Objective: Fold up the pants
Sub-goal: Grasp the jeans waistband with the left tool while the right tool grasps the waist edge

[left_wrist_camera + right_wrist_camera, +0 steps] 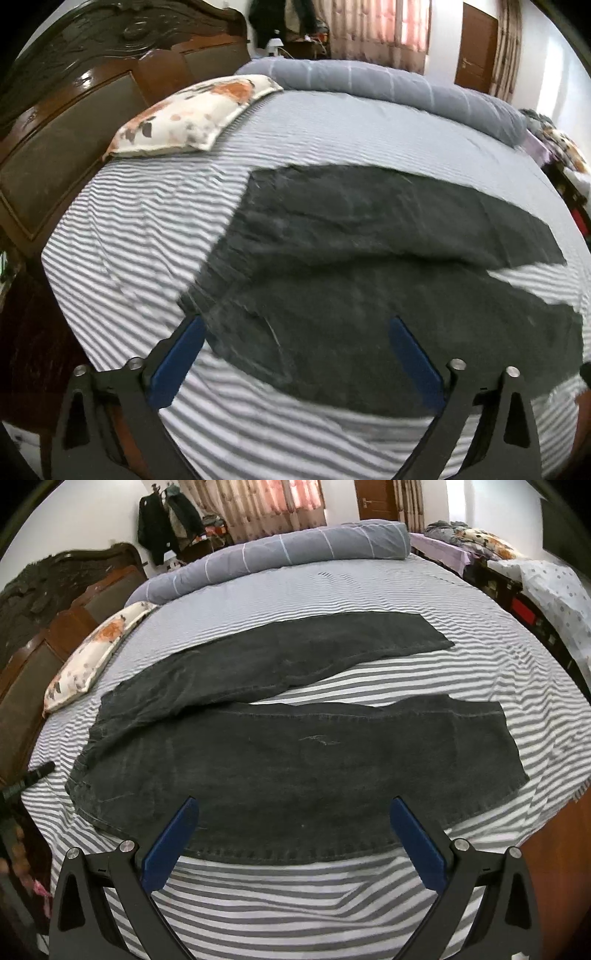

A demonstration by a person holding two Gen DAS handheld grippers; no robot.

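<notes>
pants (288,760): dark, spread flat on the striped bed sheet (295,897), legs apart toward the right | left gripper (295,332): jaws spread wide, holding nothing, above the waist end | right gripper (295,812): jaws spread wide, empty, over the near leg | pillow (192,114): by the headboard (62,147)

Dark pants (295,760) lie flat on striped bed sheet (295,897), legs spread apart toward right. Right gripper (293,805) hovers over near leg w/ jaws wide, nothing between. Floral pillow (92,657) at left, rolled grey duvet (280,550) behind.
</notes>
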